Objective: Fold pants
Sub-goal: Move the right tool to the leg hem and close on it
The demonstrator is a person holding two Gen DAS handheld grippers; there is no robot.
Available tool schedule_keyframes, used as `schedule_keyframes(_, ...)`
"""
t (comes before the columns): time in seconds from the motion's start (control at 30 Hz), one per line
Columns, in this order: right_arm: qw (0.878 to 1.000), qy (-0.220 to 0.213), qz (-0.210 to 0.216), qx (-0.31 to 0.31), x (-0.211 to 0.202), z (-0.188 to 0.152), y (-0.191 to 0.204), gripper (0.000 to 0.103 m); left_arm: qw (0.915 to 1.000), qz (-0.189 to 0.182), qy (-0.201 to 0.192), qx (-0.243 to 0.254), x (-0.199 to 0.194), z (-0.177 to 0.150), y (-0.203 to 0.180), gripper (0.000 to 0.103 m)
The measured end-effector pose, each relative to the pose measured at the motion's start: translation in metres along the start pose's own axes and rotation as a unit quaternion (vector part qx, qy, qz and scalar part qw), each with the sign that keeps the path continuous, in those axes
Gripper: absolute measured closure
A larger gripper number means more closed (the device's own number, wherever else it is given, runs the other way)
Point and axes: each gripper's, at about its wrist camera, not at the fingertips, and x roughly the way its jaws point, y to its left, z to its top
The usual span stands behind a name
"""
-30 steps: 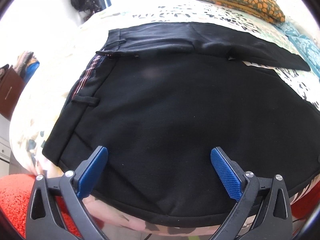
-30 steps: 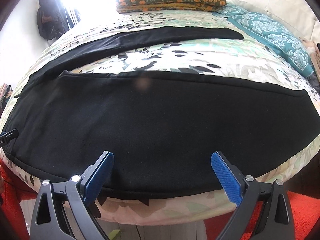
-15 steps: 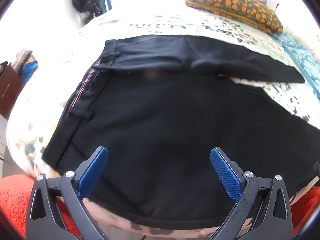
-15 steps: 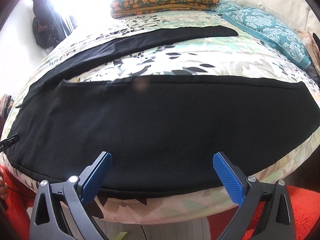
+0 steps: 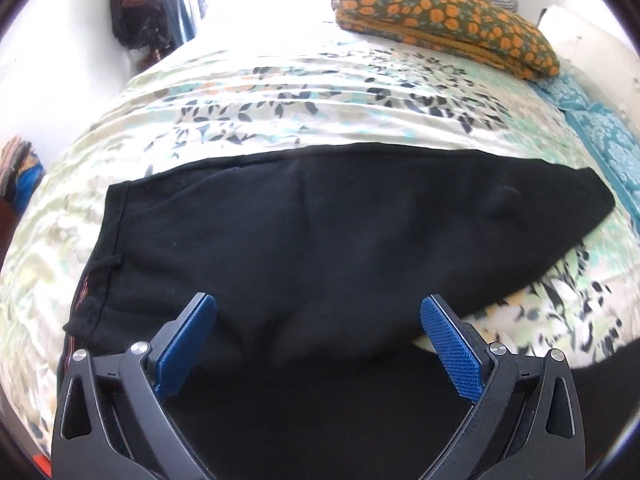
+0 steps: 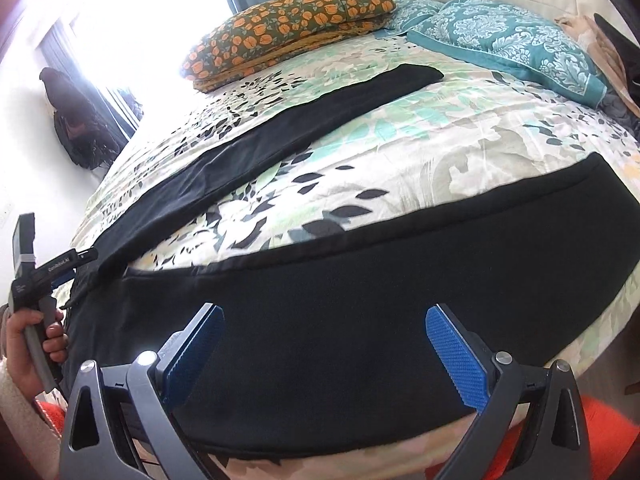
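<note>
Black pants (image 5: 320, 248) lie spread on a floral bedspread (image 5: 304, 96). In the left wrist view the waistband with a belt loop (image 5: 108, 264) is at the left. My left gripper (image 5: 318, 344) is open and empty, low over the waist part. In the right wrist view the near leg (image 6: 400, 300) runs along the bed's front edge and the far leg (image 6: 280, 124) stretches diagonally toward the pillows. My right gripper (image 6: 322, 352) is open and empty above the near leg. The left gripper's handle (image 6: 36, 276), held by a hand, shows at the left.
An orange-flowered folded blanket (image 6: 292, 32) and teal patterned pillows (image 6: 508, 40) lie at the head of the bed. A dark bag (image 5: 136, 12) hangs by the bright window. An orange rug (image 6: 600, 428) lies on the floor below the bed edge.
The left gripper has moved forward over the pants' waist, which now fills its lower view. The right gripper has shifted and turned right. Both stay open.
</note>
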Motion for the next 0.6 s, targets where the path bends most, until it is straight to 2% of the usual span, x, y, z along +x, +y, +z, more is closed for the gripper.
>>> schedule_keyframes(0.1,1.000,0.010,-0.005,-0.009,0.022,0.050,-0.018,0.003,0.9990,0.024,0.035,-0.016,0.044,0.002,0.012,0.000)
schedule_keyframes(0.17,1.000,0.012,-0.012,-0.004,0.040,0.089,-0.034,0.003,0.9992,0.032,0.020,-0.010,0.056,-0.005,0.017,0.000)
schedule_keyframes(0.3,0.999,0.006,-0.033,-0.003,0.082,0.175,-0.067,0.003,0.9992,0.030,-0.027,-0.009,0.053,-0.019,0.015,0.000)
schedule_keyframes(0.43,0.999,0.026,-0.044,0.005,0.135,0.256,-0.103,0.003,0.9987,0.033,-0.037,-0.009,0.055,-0.019,0.014,0.000)
schedule_keyframes(0.6,0.994,0.014,-0.105,0.022,0.182,0.341,-0.160,0.003,0.9982,0.033,-0.049,-0.009,0.056,-0.021,0.014,0.000)
